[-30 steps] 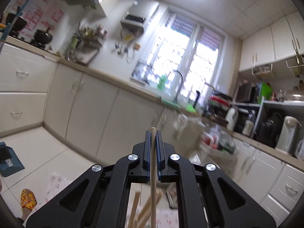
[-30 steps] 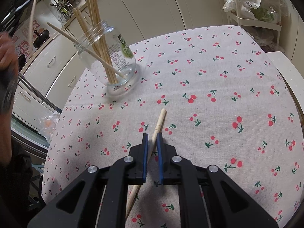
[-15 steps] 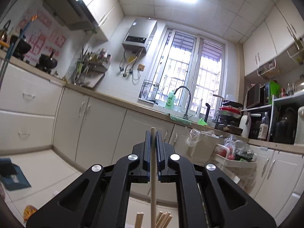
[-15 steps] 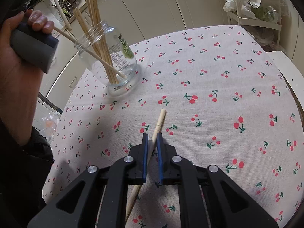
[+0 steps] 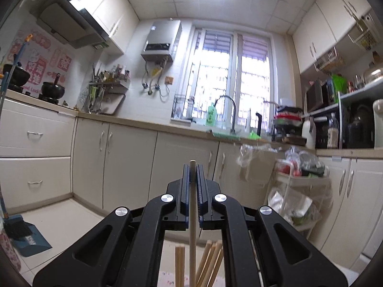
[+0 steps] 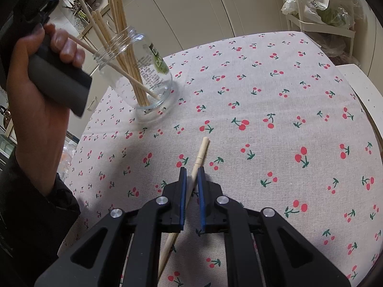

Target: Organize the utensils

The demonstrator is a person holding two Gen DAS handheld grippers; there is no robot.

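My left gripper (image 5: 192, 169) is shut on a pale wooden chopstick (image 5: 192, 215) that stands upright between its pads. Just below it show the top ends of several chopsticks (image 5: 210, 258). In the right wrist view these chopsticks (image 6: 119, 24) lean in a clear glass jar (image 6: 148, 79) at the far left of the table. A hand (image 6: 40, 110) holds the left gripper's handle right beside the jar's mouth. My right gripper (image 6: 190, 174) is shut on another chopstick (image 6: 202, 150), which lies slanted on the cherry-print tablecloth (image 6: 263, 95).
A white trolley (image 6: 318, 4) with plastic bags stands beyond the table's far right corner and appears again as the trolley (image 5: 304, 191) below the counter. Cream cabinets (image 5: 119, 162) line the walls. A blue dustpan (image 5: 26, 236) sits on the floor.
The left gripper has come down and rolled level with its chopstick, and the hand now sits beside the jar's mouth. The jar's chopstick ends show higher in the left view. The right gripper stayed still.
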